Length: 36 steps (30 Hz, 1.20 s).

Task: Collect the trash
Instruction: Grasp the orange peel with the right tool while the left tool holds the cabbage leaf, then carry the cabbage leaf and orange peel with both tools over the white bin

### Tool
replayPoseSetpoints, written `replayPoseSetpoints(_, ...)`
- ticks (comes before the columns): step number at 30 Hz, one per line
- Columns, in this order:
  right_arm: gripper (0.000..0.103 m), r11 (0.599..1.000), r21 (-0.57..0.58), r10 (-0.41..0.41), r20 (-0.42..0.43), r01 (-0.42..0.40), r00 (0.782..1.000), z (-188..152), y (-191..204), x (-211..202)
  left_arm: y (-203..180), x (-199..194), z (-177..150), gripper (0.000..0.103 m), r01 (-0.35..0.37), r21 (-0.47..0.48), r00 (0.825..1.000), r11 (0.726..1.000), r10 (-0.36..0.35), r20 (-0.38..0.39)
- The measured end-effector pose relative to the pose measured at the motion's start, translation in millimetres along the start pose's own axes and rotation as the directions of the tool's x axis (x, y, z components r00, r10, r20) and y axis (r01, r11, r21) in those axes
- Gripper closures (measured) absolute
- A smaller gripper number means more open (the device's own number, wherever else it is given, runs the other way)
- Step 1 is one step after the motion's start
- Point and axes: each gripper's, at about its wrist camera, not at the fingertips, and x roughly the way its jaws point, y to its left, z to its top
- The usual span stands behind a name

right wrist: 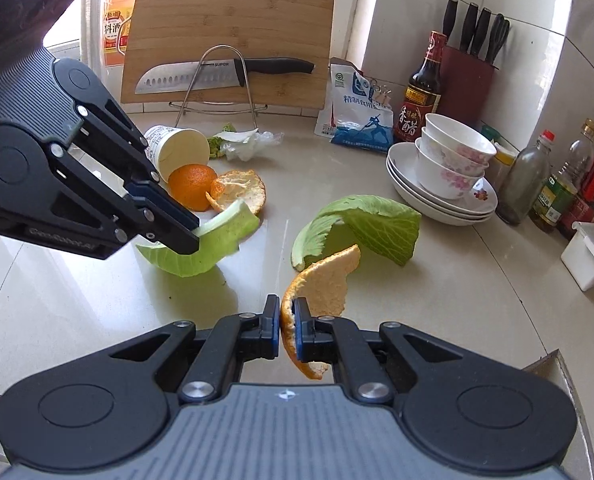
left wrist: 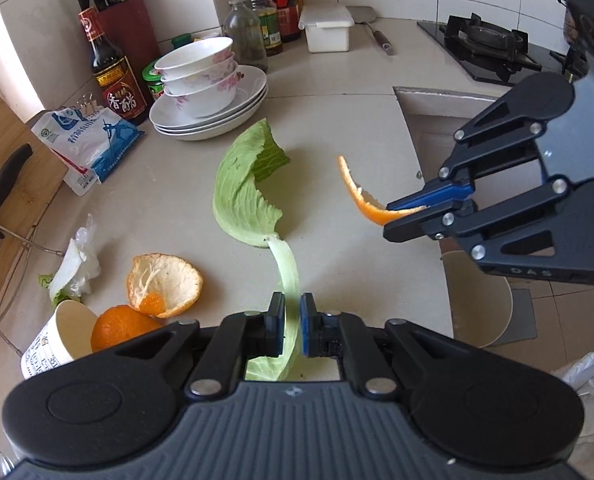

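Left gripper (left wrist: 293,322): jaws closed on a pale green cabbage leaf strip (left wrist: 289,276); the strip is raised off the worktop and hangs from the fingers, as the right wrist view shows (right wrist: 201,246).
Right gripper (right wrist: 285,322): jaws closed on a curved orange peel strip (right wrist: 321,280), held clear of the worktop; in the left wrist view it projects from the fingertips (left wrist: 361,200).
Large cabbage leaf (left wrist: 243,188): lying curled on the worktop (left wrist: 337,120), between the two grippers and just in front of the plates.
Peel cup (left wrist: 165,284): an open, cup-shaped piece of orange peel resting on the worktop, touching a whole orange (left wrist: 121,328).
Paper cup (left wrist: 61,338): tipped on its side, mouth towards the orange.
Crumpled scraps (left wrist: 77,268): white plastic and leaf bits just beside the paper cup.
Crockery (left wrist: 209,92): three bowls nested on a stack of plates.
Back wall: vinegar bottle (left wrist: 113,76), knife block (left wrist: 125,24), salt bag (left wrist: 85,140).
Chopping board (right wrist: 229,36): upright on a wire rack with a knife (right wrist: 217,74) laid across it.
Bin (left wrist: 479,308): a pale round container on the floor, below the worktop edge.
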Motion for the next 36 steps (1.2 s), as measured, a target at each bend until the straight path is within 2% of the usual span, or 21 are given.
replayPoseSetpoints(7, 0.094, 0.999, 0.032, -0.017, -0.016, 0.017, 1.0, -4.7, -4.2, 0.0, 2.2, 29.1, 0.3, 0.096, 0.01, 0.011, 1.0, 1.0, -0.009, -0.029)
replayPoseSetpoints(10, 0.094, 0.999, 0.041, -0.02, -0.019, 0.021, 1.0, -5.3, -5.4, 1.2, 1.9, 30.6, 1.7, 0.095, 0.04, 0.024, 0.998, 0.999, -0.039, -0.039)
replayPoseSetpoints(12, 0.094, 0.999, 0.045, -0.02, -0.02, 0.021, 1.0, -5.5, -5.4, 2.0, 1.7, 34.8, 1.1, 0.093, 0.083, 0.016, 0.994, 0.996, -0.081, -0.077)
replayPoseSetpoints(14, 0.094, 0.999, 0.047, -0.023, -0.019, 0.023, 1.0, -4.9, -5.3, 2.6, -0.4, 36.1, -1.4, 0.096, 0.093, 0.021, 0.991, 0.995, -0.091, -0.098)
replayPoseSetpoints(16, 0.094, 0.998, 0.052, -0.025, -0.017, 0.026, 1.0, -5.1, -6.0, 1.5, -2.2, 32.4, -2.8, 0.1, 0.089, 0.033, 0.992, 0.995, -0.086, -0.091)
replayPoseSetpoints(26, 0.094, 0.996, 0.066, -0.062, -0.02, 0.063, 0.998, -14.3, -9.7, -15.7, -6.1, -10.1, 17.2, 0.1, 0.093, 0.045, 0.996, 0.995, -0.093, -0.012)
replayPoseSetpoints(31, 0.094, 0.99, 0.105, -0.094, -0.033, 0.097, 0.995, -30.6, -16.7, -33.1, -25.9, -21.2, 30.9, 0.1, 0.153, 0.049, 0.988, 0.987, -0.154, 0.019)
replayPoseSetpoints(36, 0.094, 0.974, 0.167, -0.147, -0.061, 0.155, 0.987, -56.6, -28.8, -55.6, -60.0, -19.2, 45.5, 0.1, 0.234, 0.085, 0.971, 0.968, -0.238, 0.038)
